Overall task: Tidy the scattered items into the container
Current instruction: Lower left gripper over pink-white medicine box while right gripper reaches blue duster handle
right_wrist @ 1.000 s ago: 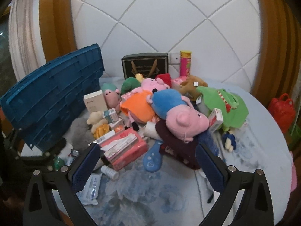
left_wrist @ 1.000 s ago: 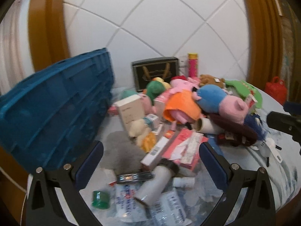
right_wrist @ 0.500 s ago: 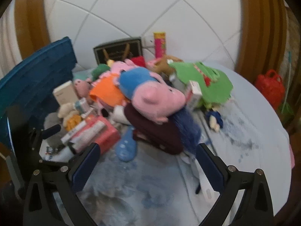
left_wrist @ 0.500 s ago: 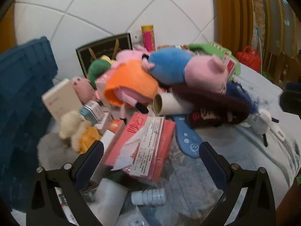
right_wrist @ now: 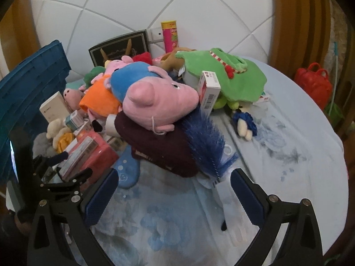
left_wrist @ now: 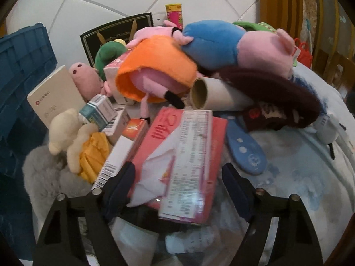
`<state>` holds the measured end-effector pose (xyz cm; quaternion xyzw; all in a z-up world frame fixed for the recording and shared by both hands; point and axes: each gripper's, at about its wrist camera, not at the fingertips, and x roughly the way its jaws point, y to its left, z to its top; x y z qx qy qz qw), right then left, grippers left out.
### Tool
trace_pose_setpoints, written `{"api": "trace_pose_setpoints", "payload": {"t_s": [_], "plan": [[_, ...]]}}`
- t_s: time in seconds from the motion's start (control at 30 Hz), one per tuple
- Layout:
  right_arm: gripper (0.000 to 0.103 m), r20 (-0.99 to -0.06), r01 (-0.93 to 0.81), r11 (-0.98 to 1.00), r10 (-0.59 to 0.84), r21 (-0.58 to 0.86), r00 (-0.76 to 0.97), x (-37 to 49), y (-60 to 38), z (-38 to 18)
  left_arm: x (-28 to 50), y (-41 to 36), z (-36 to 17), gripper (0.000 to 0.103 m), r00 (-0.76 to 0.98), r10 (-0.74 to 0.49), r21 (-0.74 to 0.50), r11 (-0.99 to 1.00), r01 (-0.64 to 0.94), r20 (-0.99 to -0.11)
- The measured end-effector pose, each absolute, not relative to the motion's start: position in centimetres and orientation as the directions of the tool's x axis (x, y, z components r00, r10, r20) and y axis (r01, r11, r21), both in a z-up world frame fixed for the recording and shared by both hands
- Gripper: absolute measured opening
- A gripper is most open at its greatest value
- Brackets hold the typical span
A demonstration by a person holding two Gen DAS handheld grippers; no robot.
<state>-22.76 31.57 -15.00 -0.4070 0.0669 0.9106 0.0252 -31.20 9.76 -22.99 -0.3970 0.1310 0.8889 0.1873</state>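
A pile of toys and boxes lies on a round table with a blue-patterned cloth [right_wrist: 277, 146]. My left gripper [left_wrist: 177, 177] is open, its fingers on either side of the near end of a pink tissue box [left_wrist: 184, 155]; the box also shows in the right wrist view [right_wrist: 93, 153]. The blue crate [left_wrist: 20, 71] stands tilted at the left, also seen in the right wrist view [right_wrist: 28, 93]. My right gripper [right_wrist: 173, 186] is open and empty above the cloth, just in front of a blue-bristled brush [right_wrist: 206, 141] and a maroon cloth item [right_wrist: 159, 146].
A pink-and-blue pig plush [right_wrist: 153, 97], an orange-dressed plush [left_wrist: 155, 73], a cardboard tube [left_wrist: 213, 93], a green plush [right_wrist: 221, 75], small boxes [left_wrist: 104, 113], a cream bear [left_wrist: 66, 130] and a blue hairbrush [left_wrist: 246, 153] crowd the pile. A red bag [right_wrist: 312, 84] stands beyond the table.
My left gripper has moved forward and right, from the table's near edge to straddling the pink tissue box. My right gripper has moved closer to the pile, toward the brush.
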Motion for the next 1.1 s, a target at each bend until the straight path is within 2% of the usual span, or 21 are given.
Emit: {"api": "trace_pose_setpoints", "payload": {"t_s": [0.73,0.77,0.8,0.83,0.87,0.97,1.1], "plan": [[0.102,-0.752,-0.099,-0.987,-0.028,0.123,-0.658,-24.2,30.8,-15.4,-31.2,9.1,-21.1,0.081,-0.609,0.261,0.089,-0.871,-0.483,-0.749],[0.102,-0.753,-0.100,-0.987,-0.029,0.124,-0.658,-24.3,30.8,-15.4,-31.2,9.2,-21.1,0.079,-0.605,0.265,0.087,-0.868,-0.488,-0.751],[0.102,-0.753,-0.099,-0.987,-0.030,0.126,-0.658,-24.3,30.7,-15.4,-31.3,9.3,-21.4,0.073,-0.595,0.261,0.089,-0.866,-0.493,-0.760],[0.102,-0.752,-0.097,-0.987,-0.032,0.126,-0.658,-24.3,30.7,-15.4,-31.3,9.4,-21.6,0.054,-0.585,0.260,0.087,-0.863,-0.498,-0.769],[0.102,-0.752,-0.094,-0.988,-0.033,0.126,-0.658,-24.2,30.7,-15.3,-31.4,9.3,-21.8,0.042,-0.568,0.277,0.063,-0.861,-0.505,-0.775],[0.102,-0.753,-0.091,-0.988,-0.033,0.122,-0.657,-24.2,30.7,-15.3,-31.4,9.4,-21.8,0.029,-0.561,0.280,0.055,-0.861,-0.506,-0.779],[0.102,-0.760,-0.109,-0.985,-0.033,0.136,-0.649,-24.2,31.2,-15.5,-31.4,9.7,-21.6,0.028,-0.573,0.256,0.085,-0.862,-0.500,-0.779]]}}
